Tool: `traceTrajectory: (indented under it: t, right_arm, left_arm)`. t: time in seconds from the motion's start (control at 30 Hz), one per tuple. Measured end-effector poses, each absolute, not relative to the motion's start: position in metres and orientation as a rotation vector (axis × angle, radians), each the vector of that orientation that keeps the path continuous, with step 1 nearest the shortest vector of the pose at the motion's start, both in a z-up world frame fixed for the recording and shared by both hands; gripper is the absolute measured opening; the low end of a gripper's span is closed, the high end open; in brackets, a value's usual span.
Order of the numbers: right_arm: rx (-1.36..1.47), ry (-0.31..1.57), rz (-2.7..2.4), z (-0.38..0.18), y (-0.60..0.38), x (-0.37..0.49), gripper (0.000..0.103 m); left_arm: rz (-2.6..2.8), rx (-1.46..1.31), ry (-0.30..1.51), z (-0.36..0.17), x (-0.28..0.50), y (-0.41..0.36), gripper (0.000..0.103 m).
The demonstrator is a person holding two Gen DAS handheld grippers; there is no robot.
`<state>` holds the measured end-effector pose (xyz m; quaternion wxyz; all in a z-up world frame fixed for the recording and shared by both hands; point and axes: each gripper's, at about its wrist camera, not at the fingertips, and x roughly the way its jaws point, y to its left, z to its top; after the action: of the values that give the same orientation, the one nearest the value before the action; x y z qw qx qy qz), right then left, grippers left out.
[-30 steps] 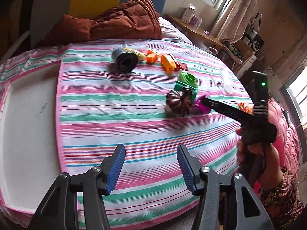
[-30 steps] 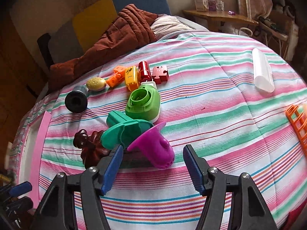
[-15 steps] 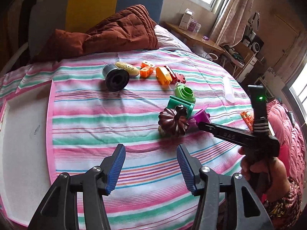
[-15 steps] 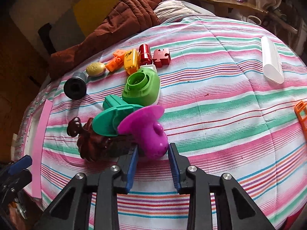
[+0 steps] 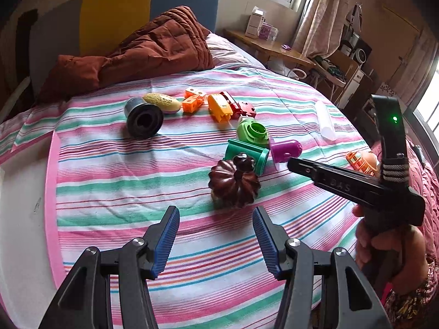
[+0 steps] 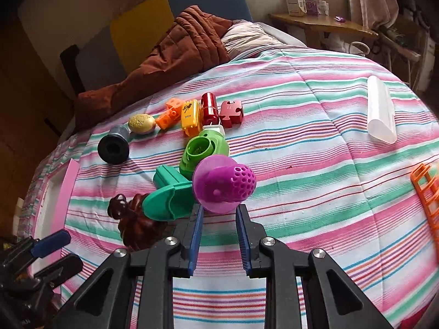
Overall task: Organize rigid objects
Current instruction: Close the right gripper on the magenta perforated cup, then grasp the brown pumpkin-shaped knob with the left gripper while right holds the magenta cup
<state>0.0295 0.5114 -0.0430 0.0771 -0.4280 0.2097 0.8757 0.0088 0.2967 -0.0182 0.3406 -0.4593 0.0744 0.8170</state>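
My right gripper (image 6: 219,211) is shut on the rim of a purple perforated cup (image 6: 222,182) and holds it tipped up just above the striped bedspread (image 6: 315,175); it also shows in the left wrist view (image 5: 285,149). A teal piece (image 6: 170,194), a lime green piece (image 6: 203,149) and a dark brown pumpkin (image 6: 134,222) lie beside it. My left gripper (image 5: 215,220) is open and empty, just short of the pumpkin (image 5: 234,185).
A black spool (image 5: 143,119), yellow oval (image 5: 162,102), orange blocks (image 5: 193,100), yellow, red and puzzle pieces lie further back. A white tube (image 6: 380,112) and orange grid (image 6: 428,192) lie right. A brown quilt (image 5: 142,52) lies at the headboard. A white board (image 5: 24,219) lies left.
My right gripper closed on the purple cup and lifted it, tipping its perforated end up. My left gripper moved closer to the brown pumpkin.
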Motion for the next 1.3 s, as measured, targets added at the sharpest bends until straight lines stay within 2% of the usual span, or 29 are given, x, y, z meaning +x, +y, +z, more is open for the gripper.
traceTrajectory:
  t: [0.03, 0.07, 0.1, 0.13, 0.23, 0.3, 0.4, 0.53, 0.63, 0.8, 0.97, 1.0, 1.03, 1.1, 1.27, 1.3]
  right_arm:
    - [-1.263, 0.696, 2.62, -0.045, 0.515, 0.029, 0.04]
    - [-1.24, 0.786, 2.605, -0.048, 0.52, 0.03, 0.062]
    - [-1.202, 0.896, 2.589, -0.051, 0.527, 0.033, 0.071]
    - [-1.147, 1.008, 2.573, -0.054, 0.534, 0.036, 0.074]
    - [-1.083, 1.179, 2.55, -0.061, 0.548, 0.035, 0.069]
    - [-1.08, 1.195, 2.572, -0.063, 0.55, 0.029, 0.06]
    - [-1.088, 1.196, 2.546, -0.068, 0.552, 0.021, 0.04]
    - [-1.061, 1.207, 2.543, -0.062, 0.557, 0.026, 0.032]
    - [-1.09, 1.08, 2.557, -0.045, 0.555, 0.027, 0.032]
    - [-1.272, 0.658, 2.495, -0.028, 0.539, 0.032, 0.032]
    - [-1.342, 0.585, 2.489, -0.037, 0.534, 0.031, 0.032]
    - [-1.348, 0.587, 2.492, -0.039, 0.534, 0.031, 0.032]
    - [-1.354, 0.594, 2.494, -0.041, 0.534, 0.03, 0.032]
    - [-1.369, 0.604, 2.493, -0.045, 0.531, 0.029, 0.032]
    - [-1.368, 0.577, 2.504, -0.047, 0.521, 0.026, 0.032]
    - [-1.368, 0.577, 2.508, -0.047, 0.52, 0.026, 0.032]
  left_arm:
    - [2.121, -1.191, 0.196, -0.019, 0.009, 0.3, 0.056]
    - [2.12, -1.187, 0.199, -0.019, 0.009, 0.302, 0.056]
    - [2.119, -1.179, 0.199, -0.018, 0.01, 0.304, 0.056]
    - [2.119, -1.167, 0.199, -0.018, 0.011, 0.306, 0.056]
    - [2.124, -1.139, 0.212, -0.017, 0.011, 0.312, 0.056]
    - [2.128, -1.127, 0.223, -0.018, 0.011, 0.316, 0.056]
    - [2.125, -1.116, 0.237, -0.02, 0.012, 0.321, 0.056]
    - [2.129, -1.112, 0.241, -0.022, 0.01, 0.327, 0.056]
    - [2.125, -1.116, 0.237, -0.025, 0.007, 0.332, 0.056]
    - [2.131, -1.123, 0.275, -0.033, 0.0, 0.347, 0.056]
    - [2.134, -1.13, 0.259, -0.041, -0.014, 0.357, 0.056]
    - [2.134, -1.128, 0.245, -0.043, -0.016, 0.356, 0.052]
    - [2.132, -1.125, 0.233, -0.044, -0.017, 0.356, 0.044]
    - [2.118, -1.116, 0.219, -0.047, -0.018, 0.355, 0.035]
    - [2.128, -1.073, 0.283, -0.046, -0.015, 0.356, 0.021]
    - [2.133, -1.072, 0.287, -0.046, -0.015, 0.355, 0.021]
